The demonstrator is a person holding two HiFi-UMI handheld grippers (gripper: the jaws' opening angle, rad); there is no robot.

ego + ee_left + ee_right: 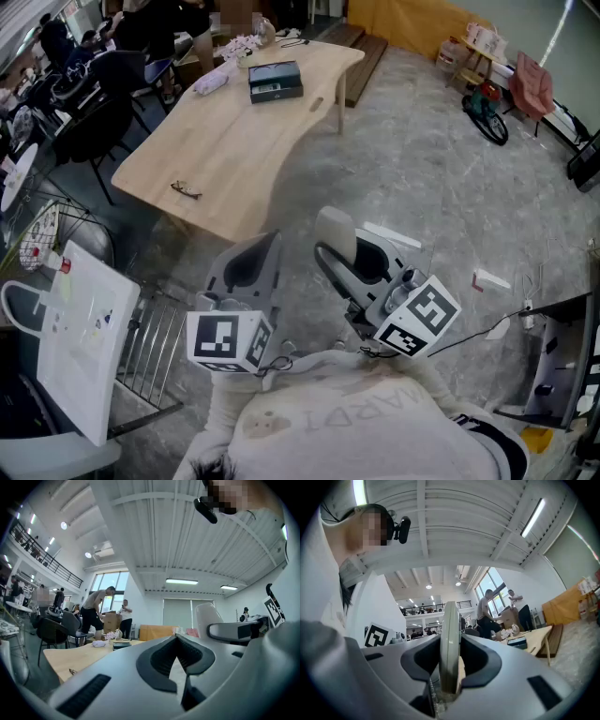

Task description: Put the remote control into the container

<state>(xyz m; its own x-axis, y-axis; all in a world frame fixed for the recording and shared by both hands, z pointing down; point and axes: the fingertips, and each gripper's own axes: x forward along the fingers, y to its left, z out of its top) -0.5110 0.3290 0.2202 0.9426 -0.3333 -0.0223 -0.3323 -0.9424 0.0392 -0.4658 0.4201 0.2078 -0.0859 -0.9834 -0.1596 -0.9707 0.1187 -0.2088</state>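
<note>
The remote control (336, 231) is pale and flat. It is up in the air, just below the middle of the head view, and it stands on its edge. The right tool (352, 258) has its two jaws closed on it, one on each flat side. In the right gripper view you see only its thin edge (450, 644), standing straight up between the dark pads.

The left tool (264, 247) is just beside it, at about 9 o'clock from the remote control. Its jaws are closed, with the tips touching, and there is nothing between them. Both tools are held close to the person's chest, over the grey floor (441, 197).

The container (275, 81) is a dark box. It sits on the far end of the light wooden desk (225, 141), at about 12 o'clock, well apart from the remote control. A pair of glasses (186, 190) lies near the close edge of the desk, at about 10 o'clock from the remote control.

A white bag (80, 337) stands at about 8 o'clock, near the left edge. Dark chairs (94, 122) are by the desk at 10 o'clock. A bike (486, 114) is far off at 2 o'clock.
</note>
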